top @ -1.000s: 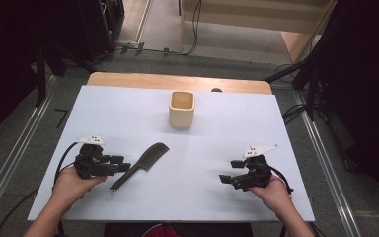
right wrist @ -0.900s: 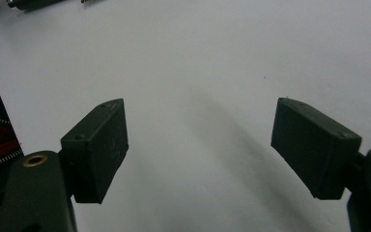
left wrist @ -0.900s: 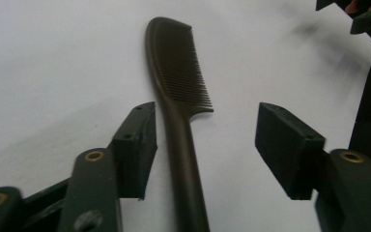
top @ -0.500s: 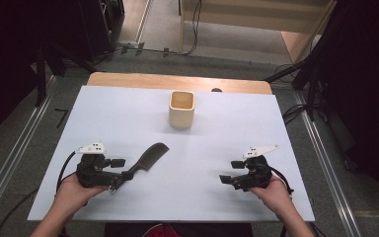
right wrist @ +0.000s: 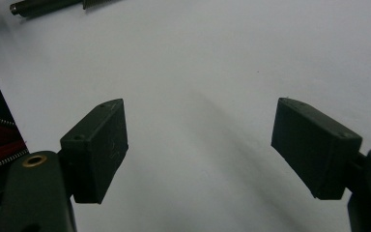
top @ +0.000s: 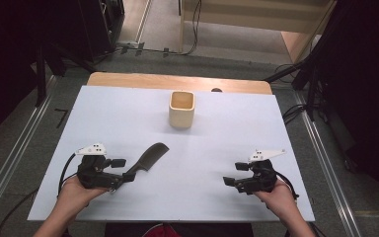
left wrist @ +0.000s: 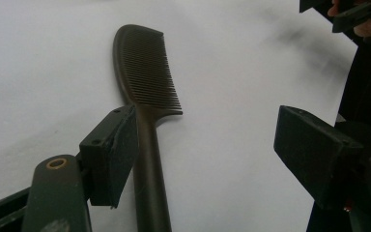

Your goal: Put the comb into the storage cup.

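Comb lies flat on the white tabletop, left gripper just opening off its handle, right gripper gaping.

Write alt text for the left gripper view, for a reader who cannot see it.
A dark comb lies flat on a white table, its handle running down between the wide-open jaws of the left gripper, which have just been opening. The handle sits right beside the left-hand pad; the other pad stands well clear. The right gripper shows at the top right corner.
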Tool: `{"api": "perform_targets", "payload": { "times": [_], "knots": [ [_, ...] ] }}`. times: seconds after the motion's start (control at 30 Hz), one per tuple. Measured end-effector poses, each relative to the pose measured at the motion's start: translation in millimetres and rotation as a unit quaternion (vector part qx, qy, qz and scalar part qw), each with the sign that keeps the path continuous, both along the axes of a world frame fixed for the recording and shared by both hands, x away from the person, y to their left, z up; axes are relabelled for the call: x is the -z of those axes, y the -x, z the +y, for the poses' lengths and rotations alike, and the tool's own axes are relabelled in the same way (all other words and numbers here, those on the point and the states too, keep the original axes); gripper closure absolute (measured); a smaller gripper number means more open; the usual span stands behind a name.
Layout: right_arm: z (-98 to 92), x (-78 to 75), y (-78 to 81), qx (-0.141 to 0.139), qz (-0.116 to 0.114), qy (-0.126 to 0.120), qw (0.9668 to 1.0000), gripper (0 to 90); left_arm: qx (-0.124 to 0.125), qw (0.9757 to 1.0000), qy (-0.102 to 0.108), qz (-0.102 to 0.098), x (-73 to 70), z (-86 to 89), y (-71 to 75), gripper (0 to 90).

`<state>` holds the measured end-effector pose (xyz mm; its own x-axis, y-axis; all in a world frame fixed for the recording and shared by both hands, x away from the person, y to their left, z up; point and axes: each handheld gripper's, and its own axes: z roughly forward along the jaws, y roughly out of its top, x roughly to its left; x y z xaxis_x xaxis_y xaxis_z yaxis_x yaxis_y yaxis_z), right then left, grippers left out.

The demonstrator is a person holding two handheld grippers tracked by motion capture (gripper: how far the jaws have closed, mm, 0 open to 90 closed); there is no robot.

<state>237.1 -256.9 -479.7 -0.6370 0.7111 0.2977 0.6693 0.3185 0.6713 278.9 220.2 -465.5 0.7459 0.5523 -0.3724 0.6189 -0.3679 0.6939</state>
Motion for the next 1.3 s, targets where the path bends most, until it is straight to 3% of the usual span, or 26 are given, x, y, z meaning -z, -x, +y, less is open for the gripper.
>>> {"api": "perform_targets", "payload": {
  "times": [0.3,0.37,0.63,1.3],
  "knots": [
    [-1.3,1.8,0.6,0.005,0.004,0.002,1.0,18.8,-0.002,1.0,-0.006,-0.007,-6.1,-5.6,1.6,21.3],
    [-1.4,1.8,0.6,0.006,0.004,0.002,1.0,18.8,-0.01,0.9999,-0.011,-0.009,-7.9,-6.2,2.2,18.1],
    [-1.3,1.6,0.0,0.004,0.002,0.003,1.0,18.8,-0.039,0.9983,-0.028,-0.034,-10.5,-2.9,7.1,21.0],
    [9.4,-0.7,-9.4,-0.017,-0.001,0.002,0.9999,18.8,-0.062,0.9963,-0.057,-0.02,0.3,10.5,21.5,24.1]
  ]
}}
